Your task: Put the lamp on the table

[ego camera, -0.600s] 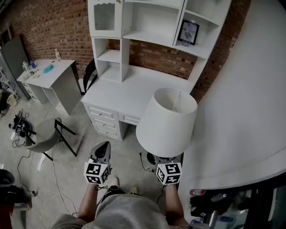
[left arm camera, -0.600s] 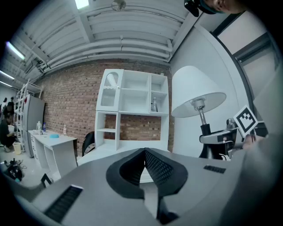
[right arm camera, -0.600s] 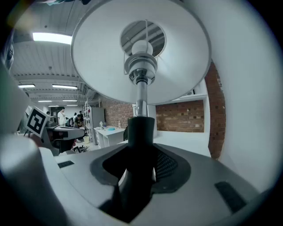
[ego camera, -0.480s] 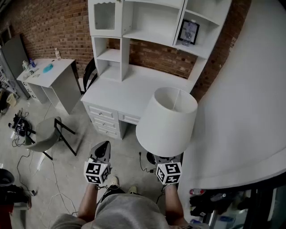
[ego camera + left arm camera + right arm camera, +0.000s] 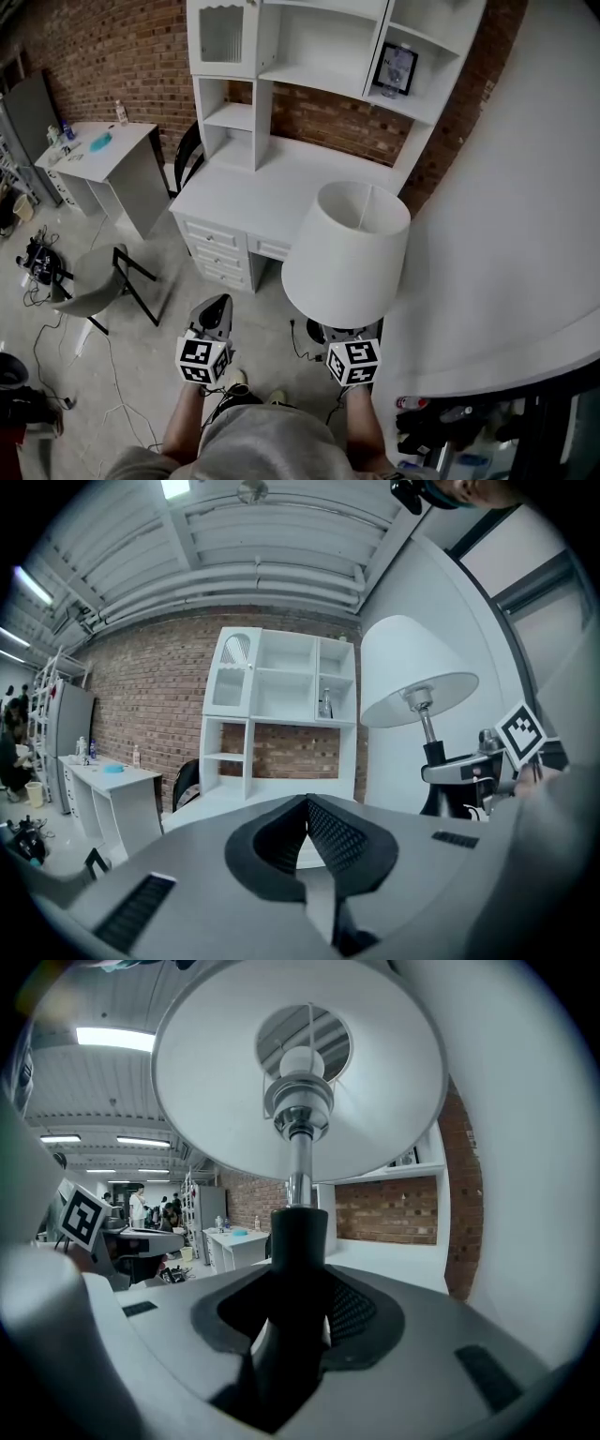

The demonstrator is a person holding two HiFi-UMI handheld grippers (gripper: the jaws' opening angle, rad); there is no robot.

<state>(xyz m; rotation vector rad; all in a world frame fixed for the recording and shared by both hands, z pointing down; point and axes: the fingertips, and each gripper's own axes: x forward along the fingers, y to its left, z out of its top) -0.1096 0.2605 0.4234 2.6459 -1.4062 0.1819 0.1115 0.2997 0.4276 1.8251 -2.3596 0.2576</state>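
Note:
The lamp has a white conical shade (image 5: 347, 253) on a chrome stem with a black lower column (image 5: 298, 1241). My right gripper (image 5: 295, 1297) is shut on that black column and holds the lamp upright above the floor, in front of the white desk (image 5: 272, 192). In the head view the shade hides the jaws of the right gripper (image 5: 348, 333), and only its marker cube shows. My left gripper (image 5: 217, 309) hangs to the left of the lamp, shut with nothing in it (image 5: 306, 801). From the left gripper view the lamp (image 5: 417, 682) stands at the right.
A white hutch with shelves and a framed picture (image 5: 396, 67) stands on the desk. A small white table (image 5: 103, 150) and a grey chair (image 5: 98, 281) are at the left, with cables on the floor. A white curved wall (image 5: 525, 187) closes the right side.
The lamp shade has shifted slightly to the left in the head view. Both grippers keep their places.

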